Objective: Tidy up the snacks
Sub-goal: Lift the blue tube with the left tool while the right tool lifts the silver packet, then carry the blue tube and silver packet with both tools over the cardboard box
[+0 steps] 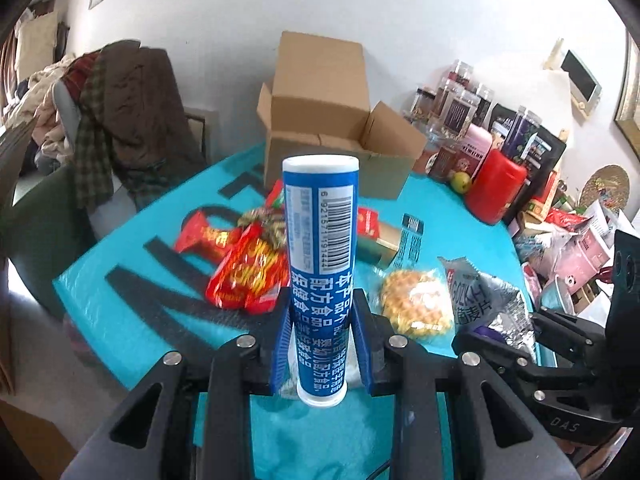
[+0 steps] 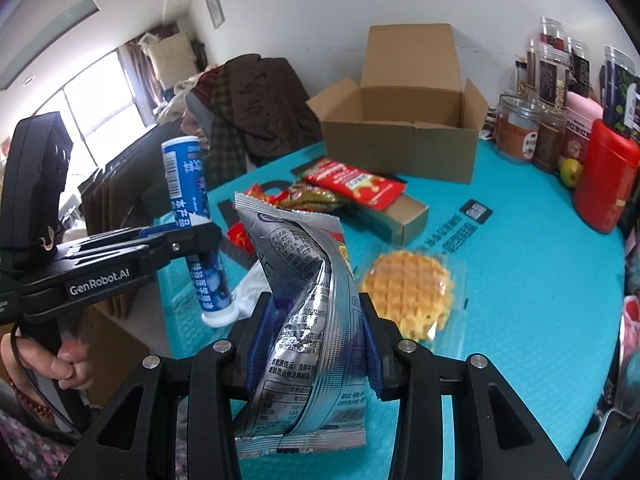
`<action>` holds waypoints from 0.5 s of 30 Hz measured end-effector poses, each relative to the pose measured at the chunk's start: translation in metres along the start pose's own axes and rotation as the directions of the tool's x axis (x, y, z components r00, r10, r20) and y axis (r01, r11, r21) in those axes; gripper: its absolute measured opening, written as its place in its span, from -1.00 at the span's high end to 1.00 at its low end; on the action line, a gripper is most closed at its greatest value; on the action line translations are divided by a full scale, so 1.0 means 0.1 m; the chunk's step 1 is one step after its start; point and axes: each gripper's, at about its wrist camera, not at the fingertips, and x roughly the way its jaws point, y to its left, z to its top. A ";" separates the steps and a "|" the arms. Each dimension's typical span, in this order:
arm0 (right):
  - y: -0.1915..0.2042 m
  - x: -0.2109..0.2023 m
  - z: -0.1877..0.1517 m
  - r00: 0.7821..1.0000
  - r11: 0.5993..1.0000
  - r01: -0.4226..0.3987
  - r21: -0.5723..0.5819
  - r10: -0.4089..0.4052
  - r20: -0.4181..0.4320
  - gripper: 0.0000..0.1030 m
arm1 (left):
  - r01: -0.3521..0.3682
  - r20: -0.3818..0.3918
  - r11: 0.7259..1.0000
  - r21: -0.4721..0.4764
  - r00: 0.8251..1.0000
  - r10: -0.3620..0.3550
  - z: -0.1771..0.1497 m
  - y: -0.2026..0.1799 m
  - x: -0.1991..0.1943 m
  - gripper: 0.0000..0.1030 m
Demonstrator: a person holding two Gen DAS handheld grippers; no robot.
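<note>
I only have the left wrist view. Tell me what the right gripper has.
Observer: The right gripper is shut on a silver snack bag, held upright.
Operator: Report the inside of the cardboard box.
Observer: The cardboard box is open; the part of its interior that shows is bare.
Operator: Say who holds the left gripper.
Observer: A hand grips its handle; its gripper clamps the blue tube.

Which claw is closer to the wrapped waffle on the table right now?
Right. The right claw, shut on the silver bag, hangs just beside the waffle. The left claw, holding the blue tube, is farther off, beyond the right one.
</note>
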 end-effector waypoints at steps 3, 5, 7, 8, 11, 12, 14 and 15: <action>-0.05 -0.01 0.08 1.000 1.000 0.006 0.002 -0.006 0.009 0.22 | 0.010 0.021 1.000 0.017 1.000 -0.010 0.14 -0.04 0.00 0.45; -0.09 -0.02 0.16 1.000 1.000 0.012 0.004 -0.012 0.018 0.22 | 0.021 0.031 0.999 0.025 0.999 -0.022 0.23 -0.05 0.02 0.45; -0.13 -0.02 0.25 0.999 1.000 0.020 0.001 -0.020 0.027 0.22 | 0.035 0.041 0.999 0.030 0.999 -0.036 0.34 -0.07 0.04 0.45; -0.15 -0.03 0.30 0.999 1.000 0.026 -0.002 -0.026 0.034 0.22 | 0.041 0.049 0.999 0.034 0.998 -0.042 0.40 -0.08 0.05 0.45; -0.20 -0.04 0.46 0.997 0.999 0.049 -0.011 -0.048 0.053 0.22 | 0.057 0.068 0.997 0.050 0.996 -0.060 0.55 -0.11 0.08 0.45; -0.22 -0.05 0.52 0.997 0.998 0.055 -0.016 -0.054 0.061 0.22 | 0.061 0.073 0.997 0.053 0.995 -0.064 0.59 -0.12 0.08 0.45; -0.25 -0.06 0.62 0.995 0.998 0.065 -0.025 -0.063 0.074 0.22 | 0.068 0.089 0.996 0.063 0.993 -0.074 0.71 -0.14 0.10 0.45; -0.27 -0.06 0.68 0.994 0.997 0.069 -0.027 -0.067 0.082 0.22 | 0.071 0.097 0.995 0.067 0.992 -0.077 0.76 -0.15 0.12 0.45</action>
